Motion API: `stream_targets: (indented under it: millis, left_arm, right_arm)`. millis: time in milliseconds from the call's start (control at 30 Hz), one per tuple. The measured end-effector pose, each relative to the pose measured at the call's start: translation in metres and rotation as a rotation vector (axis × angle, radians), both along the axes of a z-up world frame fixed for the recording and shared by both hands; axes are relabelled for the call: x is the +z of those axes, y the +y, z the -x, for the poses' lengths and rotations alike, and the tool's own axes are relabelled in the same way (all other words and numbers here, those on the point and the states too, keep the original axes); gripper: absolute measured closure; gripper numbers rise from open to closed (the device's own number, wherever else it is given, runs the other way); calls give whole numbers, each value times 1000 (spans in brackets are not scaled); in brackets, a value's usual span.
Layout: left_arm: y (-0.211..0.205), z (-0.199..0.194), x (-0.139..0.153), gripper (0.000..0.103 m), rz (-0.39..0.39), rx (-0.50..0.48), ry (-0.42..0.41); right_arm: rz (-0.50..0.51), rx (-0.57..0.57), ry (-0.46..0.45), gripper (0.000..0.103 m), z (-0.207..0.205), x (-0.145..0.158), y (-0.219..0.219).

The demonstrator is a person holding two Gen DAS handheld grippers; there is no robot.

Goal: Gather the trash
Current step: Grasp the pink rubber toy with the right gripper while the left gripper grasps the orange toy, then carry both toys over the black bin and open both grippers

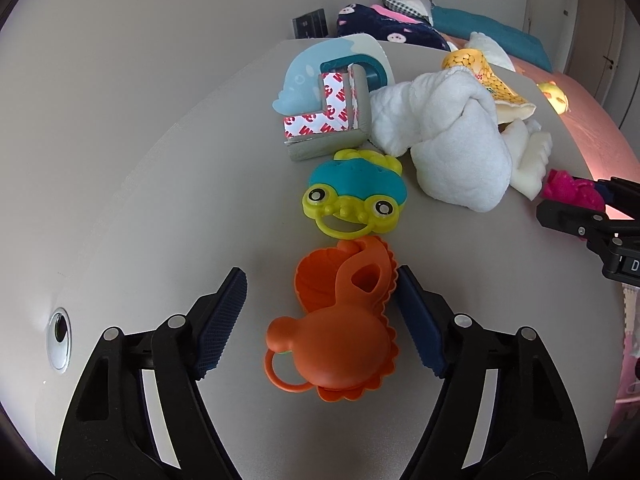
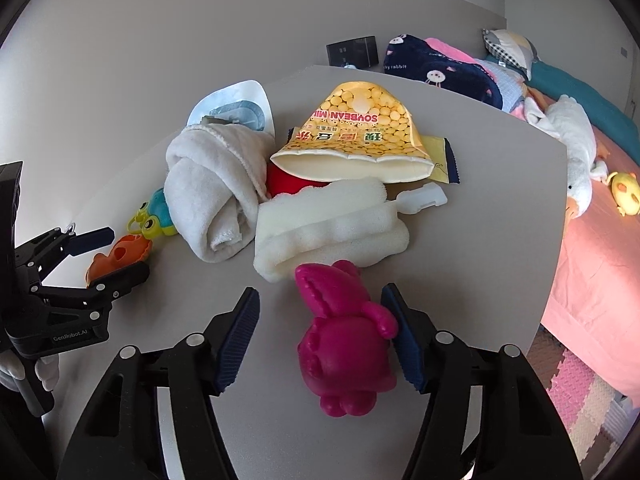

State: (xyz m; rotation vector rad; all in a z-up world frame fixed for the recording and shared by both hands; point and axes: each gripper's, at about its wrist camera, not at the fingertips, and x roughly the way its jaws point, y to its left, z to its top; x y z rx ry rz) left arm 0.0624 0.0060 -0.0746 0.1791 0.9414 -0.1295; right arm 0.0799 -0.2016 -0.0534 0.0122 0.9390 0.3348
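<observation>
The yellow snack bag [image 2: 362, 132] reads "SOYBEAN MIL…" upside down, the left gripper [image 2: 116, 254] left of it "GenRobot.AI", the navy blanket [image 2: 436, 66] behind it "…ky rabbit".

**Cluttered grey table**

A grey table [image 2: 500, 208] carries an orange toy [image 1: 340, 328], a frog toy [image 1: 352, 196], a magenta toy [image 2: 344, 340], a rolled white towel [image 2: 212, 200], foam [image 2: 328, 224], a soybean milk bag [image 2: 360, 132] and a grey corner guard [image 1: 324, 120].
</observation>
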Motion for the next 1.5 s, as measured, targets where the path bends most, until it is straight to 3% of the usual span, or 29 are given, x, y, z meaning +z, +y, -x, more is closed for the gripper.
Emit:
stream_targets:
  millis: [67,200,433,867,1500]
  left_arm:
    - [1,0,0,40,34,-2,7]
    - [2,0,-1,54,75,17,3]
    - [-4,4,0,54,69,37,7]
    - [-27,22,8,57,70,31,-15]
    - [-115,42,26,57,118,-83,-38]
  right_arm:
    - [2,-4,0,59,-1,0,0]
    - [-28,-24,16,61,-1,1,-6]
    - [-52,-37,41,61,5,3,-9]
    - [-62,-24,-7,61,32,26,-27]
    - [-66,-97,-49,61,68,44,-102]
